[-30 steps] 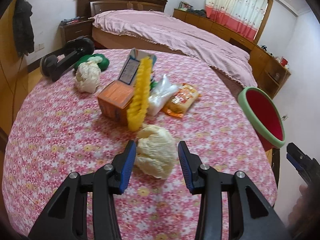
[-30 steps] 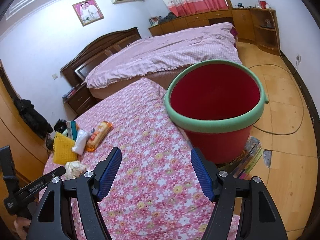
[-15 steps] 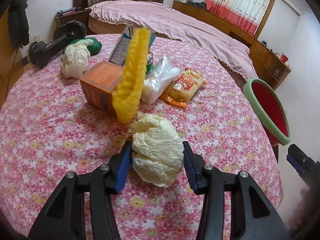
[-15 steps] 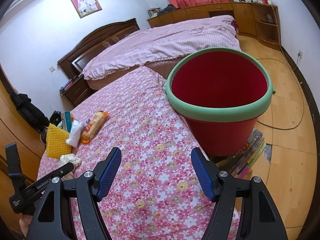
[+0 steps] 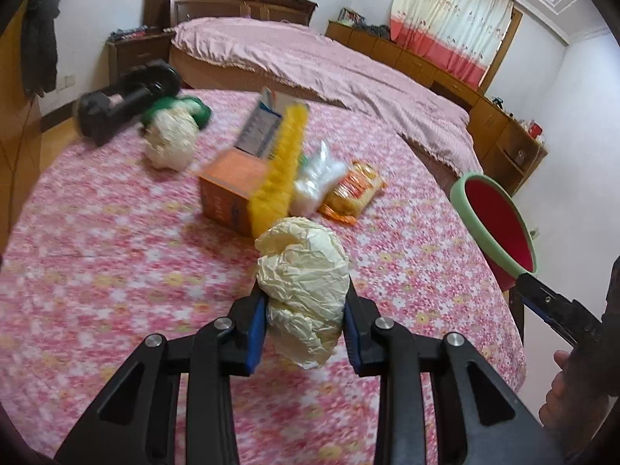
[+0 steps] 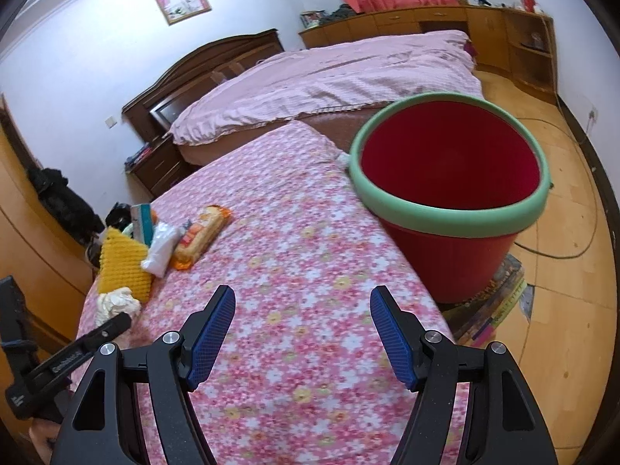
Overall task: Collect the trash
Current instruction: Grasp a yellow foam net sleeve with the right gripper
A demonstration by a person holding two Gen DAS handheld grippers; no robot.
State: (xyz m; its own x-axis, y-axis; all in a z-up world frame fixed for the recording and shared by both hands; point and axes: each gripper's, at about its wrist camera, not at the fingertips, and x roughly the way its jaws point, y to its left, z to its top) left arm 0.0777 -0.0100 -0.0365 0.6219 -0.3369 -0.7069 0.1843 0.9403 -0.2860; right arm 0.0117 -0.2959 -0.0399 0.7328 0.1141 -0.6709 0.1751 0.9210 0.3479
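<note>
We see the table (image 6: 294, 271) under a pink floral cloth, with the red bucket (image 6: 449, 209), green-rimmed, standing just off its far edge. Mid-table sits a cluster: orange box (image 5: 228, 190), yellow knit piece (image 5: 281, 178), white plastic bag (image 5: 316, 182) and snack packet (image 5: 354, 190), all touching or nearly so. Our left gripper (image 5: 306, 325) is clamped on the crumpled paper wad (image 5: 306, 283), pads pressing both sides. Our right gripper (image 6: 302, 333) is spread wide above the cloth, holding nothing.
</note>
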